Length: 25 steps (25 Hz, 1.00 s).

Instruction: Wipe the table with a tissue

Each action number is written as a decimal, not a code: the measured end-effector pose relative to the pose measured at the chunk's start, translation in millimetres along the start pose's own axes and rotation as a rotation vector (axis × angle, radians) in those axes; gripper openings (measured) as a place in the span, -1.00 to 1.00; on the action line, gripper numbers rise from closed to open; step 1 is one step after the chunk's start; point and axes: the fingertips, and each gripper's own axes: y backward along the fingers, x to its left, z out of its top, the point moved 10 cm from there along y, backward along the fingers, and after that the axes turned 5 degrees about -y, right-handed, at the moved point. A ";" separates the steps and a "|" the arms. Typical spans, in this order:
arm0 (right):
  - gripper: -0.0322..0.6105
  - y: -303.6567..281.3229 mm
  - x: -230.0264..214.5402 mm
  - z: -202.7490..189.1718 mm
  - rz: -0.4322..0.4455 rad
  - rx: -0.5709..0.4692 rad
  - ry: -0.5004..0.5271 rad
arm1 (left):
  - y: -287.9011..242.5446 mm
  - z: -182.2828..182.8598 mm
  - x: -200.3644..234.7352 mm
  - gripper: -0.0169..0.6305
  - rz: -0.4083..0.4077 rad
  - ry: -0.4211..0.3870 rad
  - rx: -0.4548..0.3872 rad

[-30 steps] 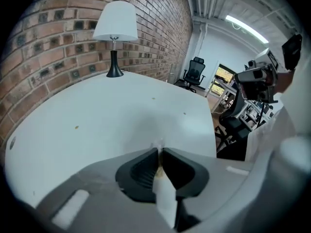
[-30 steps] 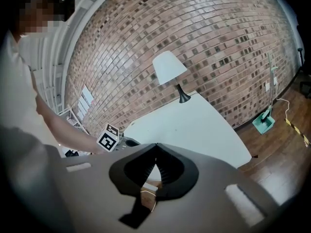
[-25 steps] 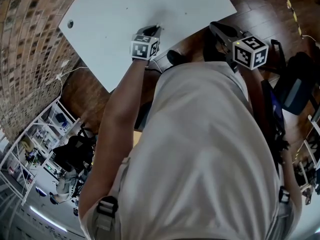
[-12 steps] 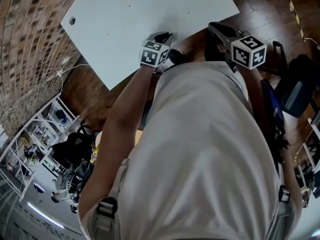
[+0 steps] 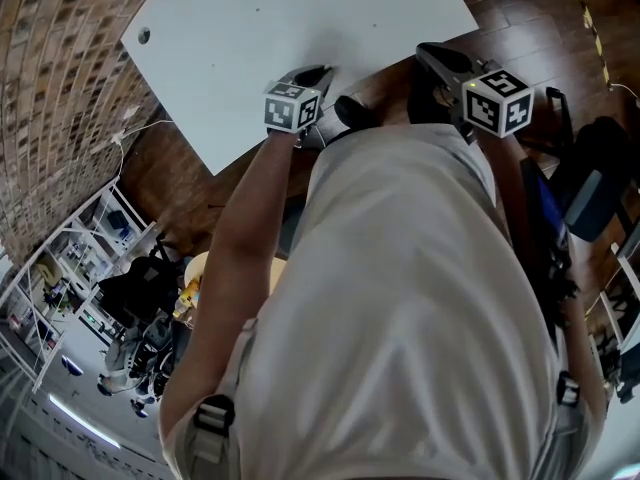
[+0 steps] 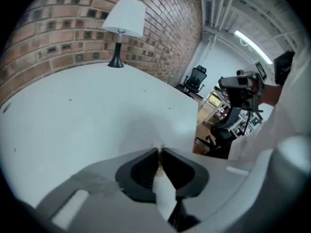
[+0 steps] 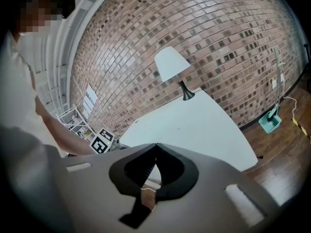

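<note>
Brick wall (image 5: 60, 88) runs down the left side, dark wooden floor (image 5: 520, 18) wraps the rest, and the white desk (image 5: 300, 18) sits angled between them. From the head view its near edge cuts diagonally just in front of the person's torso, and its right corner juts out over the floor. A broad stretch of white top opens ahead of the left claw (image 5: 318, 72), all the way out to the lamp (image 6: 124, 28) standing at the far edge against the bricks. A small round hole (image 5: 144, 36) marks the desk's left corner, well apart from the action.

Down at the near edge, the left claw tilts steeply onto the surface, just inside the rim. Its jaws are drawn in narrow and pinching the tissue (image 6: 165, 198), a white strip running back between the pads with a small tuft poking out at the tips, touching the desk.

Over on the right, the right claw (image 7: 155, 147) hangs off the desk, above the floor beside the near-right edge. Its jaws meet at the tips with nothing gripped, pointing across the top toward the lamp.
</note>
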 end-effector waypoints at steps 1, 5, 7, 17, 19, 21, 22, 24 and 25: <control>-0.88 1.6 -2.2 0.2 -0.001 0.003 0.000 | 3.4 1.3 10.7 -0.83 0.029 0.025 -0.011; -0.88 11.2 -11.1 1.1 -0.003 0.006 -0.006 | 18.8 12.3 43.5 -0.83 0.170 0.096 -0.045; -0.88 17.0 -16.6 1.5 -0.005 0.006 -0.010 | 22.1 15.5 49.9 -0.83 0.216 0.153 -0.068; -0.88 33.5 -45.3 11.9 0.003 -0.004 -0.018 | -6.4 16.6 -1.5 -0.83 0.227 0.310 -0.161; -0.88 32.6 -49.5 15.7 0.012 -0.004 -0.018 | -19.2 18.2 -21.1 -0.83 0.175 0.280 -0.142; -0.88 31.9 -53.1 18.8 0.024 -0.003 -0.015 | -26.4 21.6 -32.8 -0.83 0.123 0.264 -0.113; -0.88 31.6 -54.5 19.5 0.031 0.001 -0.012 | -28.3 23.5 -35.2 -0.83 0.103 0.252 -0.095; -0.88 31.1 -56.6 20.0 0.046 0.011 -0.004 | -28.3 28.8 -34.6 -0.83 0.087 0.220 -0.069; -0.88 30.6 -57.5 20.4 0.052 0.014 -0.003 | -26.9 33.2 -32.6 -0.83 0.090 0.200 -0.068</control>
